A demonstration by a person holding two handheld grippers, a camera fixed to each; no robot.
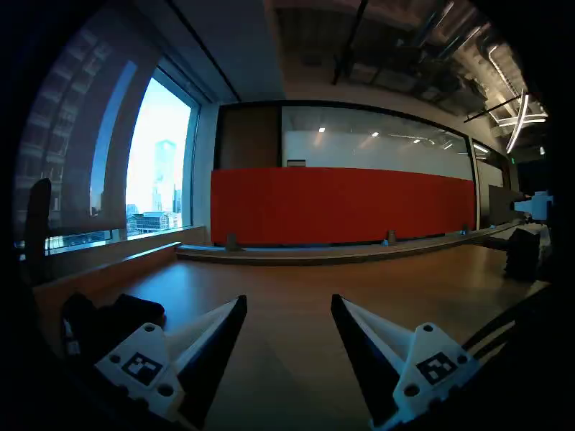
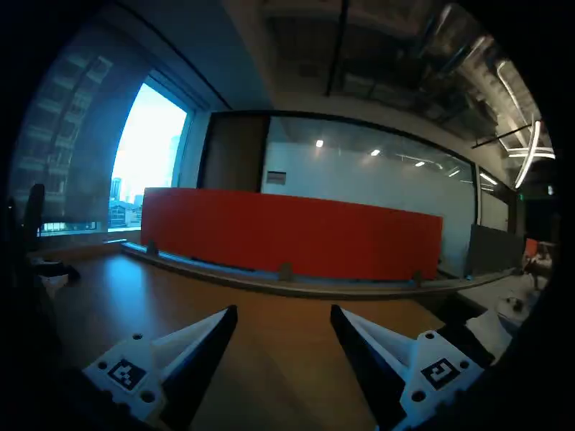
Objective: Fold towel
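Observation:
My left gripper hangs open over a bare wooden tabletop, with nothing between its white-and-black fingers. My right gripper is open as well, low over the same wooden tabletop, its fingers holding nothing. At the right edge of the left gripper view a white and black device stands on the table; it looks like the other gripper. A dark lump lies just left of my left finger; what it is I cannot tell.
A long red partition runs along the table's far edge, with a glass wall above it. A bright window fills the left side. Desk items sit at the far right.

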